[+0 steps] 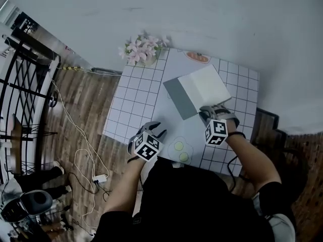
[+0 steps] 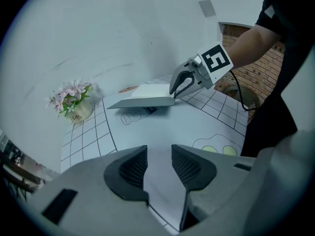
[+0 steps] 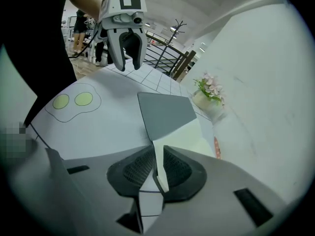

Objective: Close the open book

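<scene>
book (image 3: 165, 114) edge vanishes inside the pinching right claw (image 3: 157, 155); left claw (image 2: 158, 154) hangs spread.

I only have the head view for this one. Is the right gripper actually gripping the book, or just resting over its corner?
Observer: It is gripping. In the right gripper view, the right gripper has both pads pressed on a white edge of the book, which stands upright between them.
Operator: And the left gripper, is it holding anything?
Observer: No. In the left gripper view, the left gripper has its jaws apart, with only the table showing between them.
</scene>
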{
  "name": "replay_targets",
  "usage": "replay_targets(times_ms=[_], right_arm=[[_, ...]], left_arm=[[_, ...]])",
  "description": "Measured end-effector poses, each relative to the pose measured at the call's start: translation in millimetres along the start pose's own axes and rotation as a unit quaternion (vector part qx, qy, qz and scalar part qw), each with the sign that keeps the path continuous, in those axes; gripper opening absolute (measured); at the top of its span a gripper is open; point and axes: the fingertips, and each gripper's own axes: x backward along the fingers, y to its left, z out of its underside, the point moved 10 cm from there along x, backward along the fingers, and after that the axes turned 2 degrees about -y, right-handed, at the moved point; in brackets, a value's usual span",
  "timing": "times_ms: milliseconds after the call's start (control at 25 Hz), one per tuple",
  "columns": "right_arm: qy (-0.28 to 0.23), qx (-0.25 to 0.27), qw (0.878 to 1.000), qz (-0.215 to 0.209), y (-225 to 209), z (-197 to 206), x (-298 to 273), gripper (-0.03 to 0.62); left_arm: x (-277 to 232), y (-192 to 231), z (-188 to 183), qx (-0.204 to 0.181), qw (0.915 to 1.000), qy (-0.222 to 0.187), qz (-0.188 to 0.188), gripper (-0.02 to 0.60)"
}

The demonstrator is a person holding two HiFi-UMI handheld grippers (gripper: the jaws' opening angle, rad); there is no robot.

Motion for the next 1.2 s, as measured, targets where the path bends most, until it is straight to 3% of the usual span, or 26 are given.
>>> replay_targets(times_ms=[240,480,560,680,880,1080,1200], right_arm=[[0.013,-0.094,0.993,0.072,-9.6,6.7,11.8,0.054],[0.036,-0.24,0.966,0.093,-26.0,30.8,25.4,0.04],[0.044,-0.3,0.948,0.095,-35.8,45.6,28.7,0.044],[0.045,-0.402,0.909,0.103,-44.4,68.6,33.7,0.057],[0.045,-0.514,0.845,0.139,-28.8,90.0,54.4,0.057],[0.02,-0.564,0.81,0.163,-10.4,83.0,79.5,0.055],[-0.007,-0.562,0.808,0.175,-9.7,63.9,95.2,0.054]], left_arm=[[3.5,10.6,-16.1,-0.007,0.9999,-0.015,-0.002,0.161],[11.0,20.4,-35.6,0.011,0.9987,-0.049,-0.001,0.161],[13.6,25.2,-42.7,0.01,0.9982,-0.058,-0.001,0.161],[21.9,34.2,-52.9,0.008,0.997,-0.076,-0.004,0.161],[62.5,58.1,-77.8,0.065,0.9845,-0.161,-0.02,0.16],[83.5,85.3,-85.6,0.103,0.9724,-0.209,-0.018,0.16],[93.1,95.9,-87.8,0.11,0.9677,-0.226,-0.016,0.16]])
